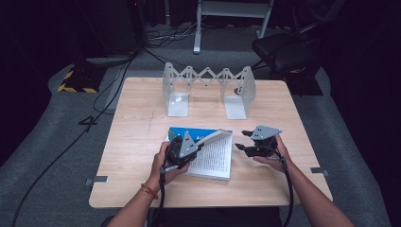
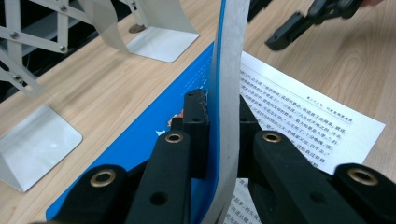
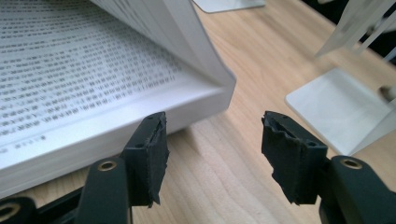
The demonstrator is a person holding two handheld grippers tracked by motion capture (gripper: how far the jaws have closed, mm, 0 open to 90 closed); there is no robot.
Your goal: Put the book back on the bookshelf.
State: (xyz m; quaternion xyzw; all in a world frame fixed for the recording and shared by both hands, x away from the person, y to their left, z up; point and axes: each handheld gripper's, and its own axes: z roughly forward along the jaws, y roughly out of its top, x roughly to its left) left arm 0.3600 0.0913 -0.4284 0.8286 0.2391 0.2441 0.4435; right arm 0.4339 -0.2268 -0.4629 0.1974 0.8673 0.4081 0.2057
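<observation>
- On the table (image 1: 142, 137) in front of me lies the book (image 1: 215, 158), open, near the middle of the top, printed pages up.
- My left gripper (image 1: 189, 146) has its jaws clamped on the book's blue cover (image 2: 140, 140) and a sheaf of pages (image 2: 229, 70), and holds that stack raised on edge above the rest of the book.
- From the left gripper view I see the pads (image 2: 196, 121) pressing on both sides of the stack, blue cover on one side, white page edges on the other.
- Beyond the stack, the printed page (image 2: 303, 116) lies flat on the block below.
- My right gripper (image 1: 246, 142) sits just beside the book's right edge, jaws apart, nothing between them.
- No earlier picture is at hand, so I say only how those jaws stand.
- From the right gripper view, the book's corner (image 3: 219, 88) lies near my left pad (image 3: 149, 149), with the lifted pages fanning above; bare wood shows between the pads.
- At the far side of the table stands a metal book rack (image 1: 208, 80), well apart from the book, with two flat end plates resting on the wood.
</observation>
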